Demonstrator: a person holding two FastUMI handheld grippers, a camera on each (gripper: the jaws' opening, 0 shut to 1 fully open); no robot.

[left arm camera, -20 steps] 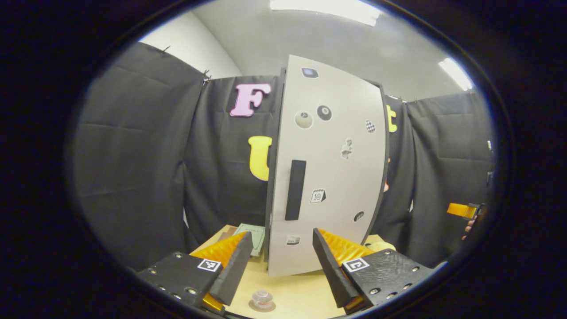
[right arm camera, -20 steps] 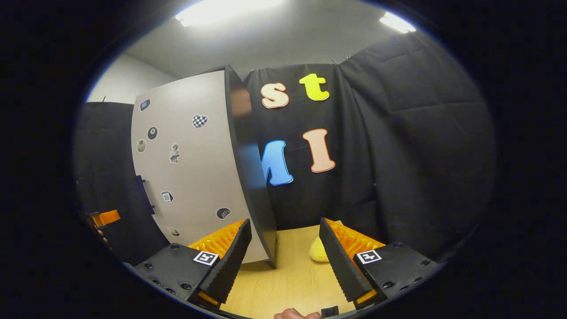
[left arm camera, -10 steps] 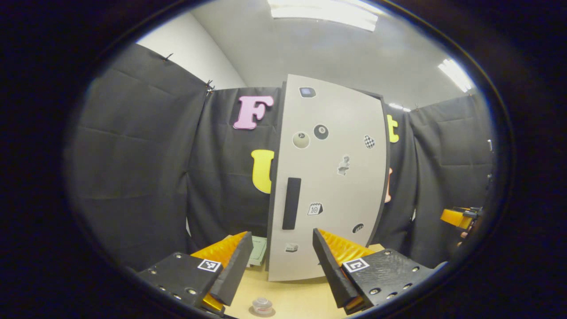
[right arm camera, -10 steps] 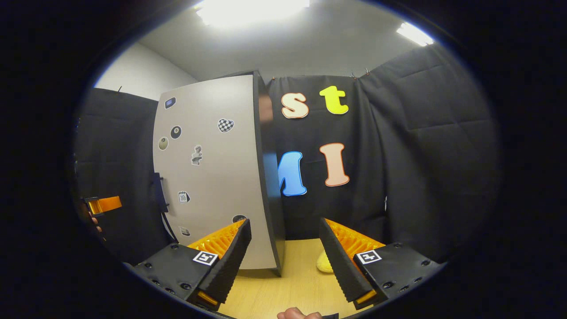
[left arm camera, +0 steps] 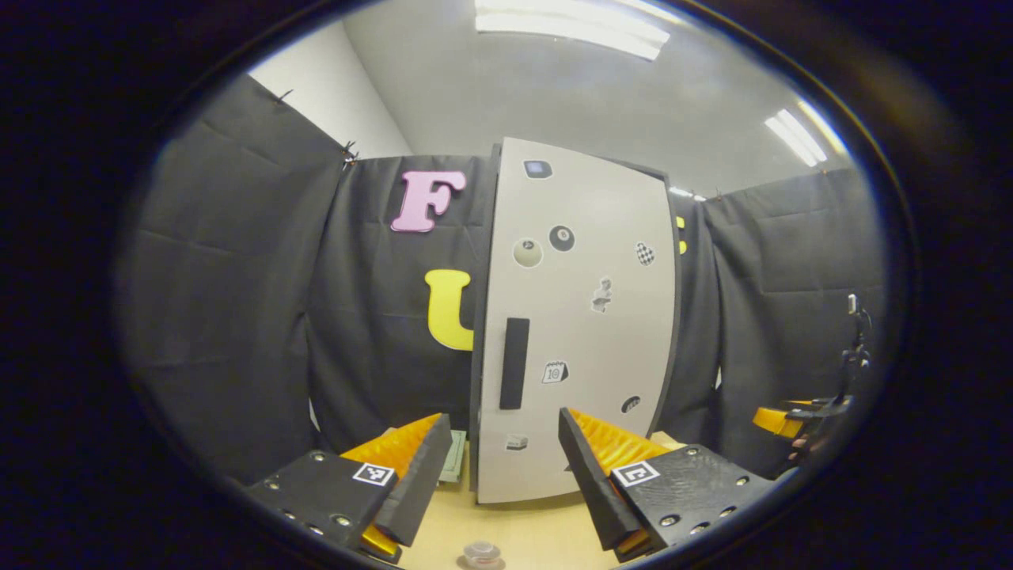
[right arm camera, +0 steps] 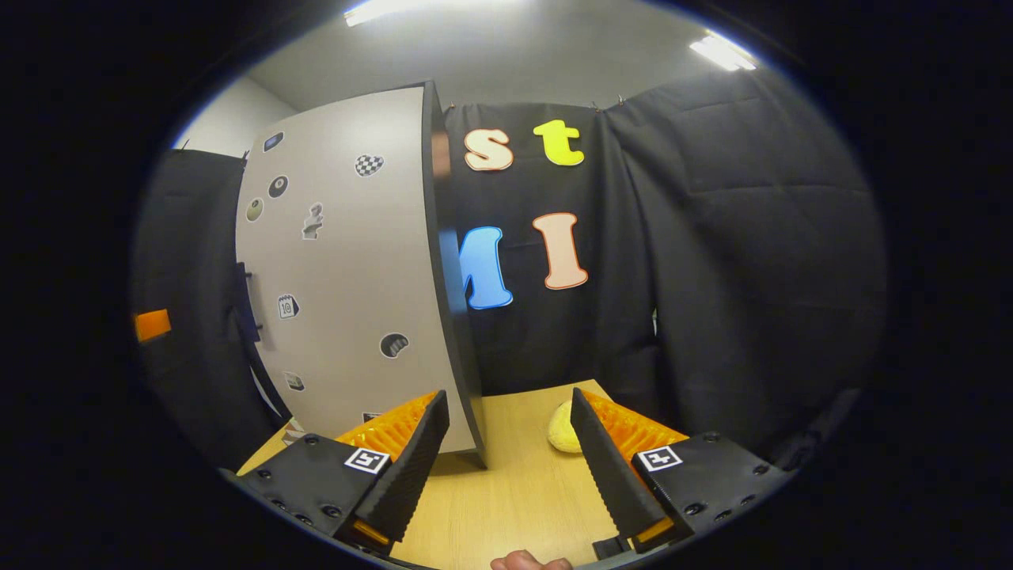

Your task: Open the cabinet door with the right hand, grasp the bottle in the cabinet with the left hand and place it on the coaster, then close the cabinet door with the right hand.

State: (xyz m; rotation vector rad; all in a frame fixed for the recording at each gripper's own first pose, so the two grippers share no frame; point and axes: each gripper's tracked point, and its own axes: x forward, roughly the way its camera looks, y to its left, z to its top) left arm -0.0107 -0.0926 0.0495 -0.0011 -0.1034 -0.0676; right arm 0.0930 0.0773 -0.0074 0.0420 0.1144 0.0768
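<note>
Bottom centre of the left gripper view, the bottle [left arm camera: 480,553] sits on its coaster [left arm camera: 463,563], closer to the frame's edge than a second ago. The left gripper [left arm camera: 498,463] is released, drifting back; the right gripper [right arm camera: 506,451] is also spread, empty. Beyond, the cabinet door [left arm camera: 574,317] stays closed: task looks finished.

Closed cabinet door [left arm camera: 582,324], perhaps flush.
</note>
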